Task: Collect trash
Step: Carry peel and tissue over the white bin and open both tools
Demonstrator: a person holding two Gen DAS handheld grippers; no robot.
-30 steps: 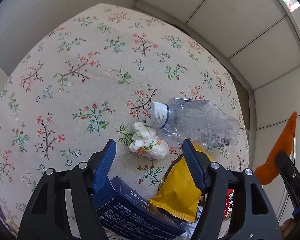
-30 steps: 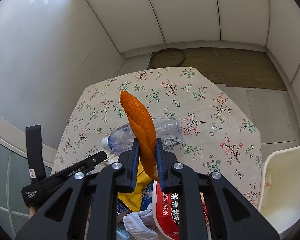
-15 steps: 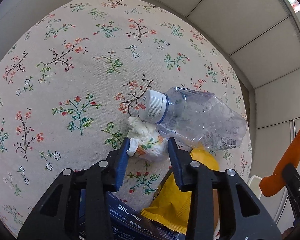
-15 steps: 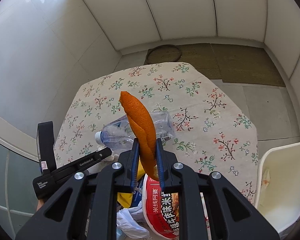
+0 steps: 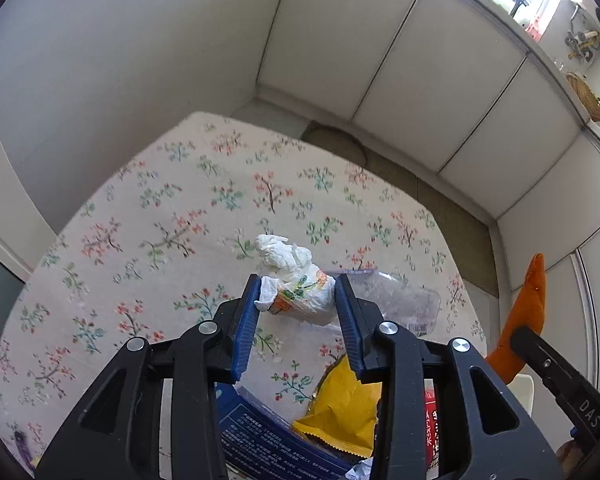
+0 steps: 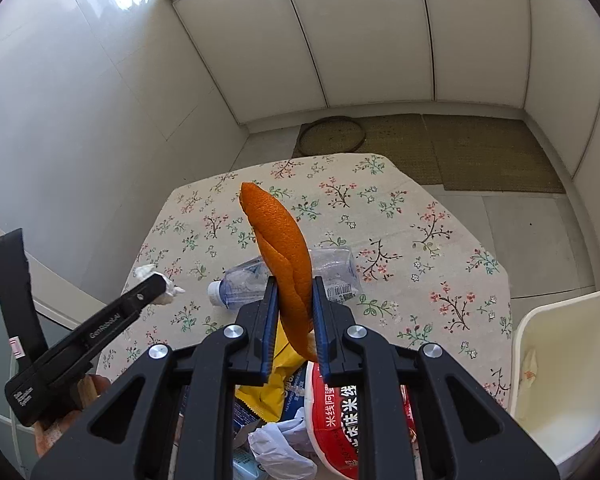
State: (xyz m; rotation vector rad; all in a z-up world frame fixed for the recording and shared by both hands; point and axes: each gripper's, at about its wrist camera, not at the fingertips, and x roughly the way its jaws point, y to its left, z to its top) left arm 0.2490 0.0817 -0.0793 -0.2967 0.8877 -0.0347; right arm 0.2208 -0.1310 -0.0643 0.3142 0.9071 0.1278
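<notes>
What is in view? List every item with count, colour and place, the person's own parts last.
crumpled tissue: 1, white with print, clamped in left tongs above the table
orange peel: 1, orange, clamped in right tongs
plastic bottle: 1, clear, white cap, lying on the tablecloth
snack wrapper: 1, yellow, near table edge
box: 1, dark blue, near edge
noodle cup: 1, red and white, near edge
plastic scrap: 1, white, near edge
tablecloth: 1, cream floral
bin: 1, white, right of table
left tongs: shut on tissue
right tongs: shut on peel
</notes>
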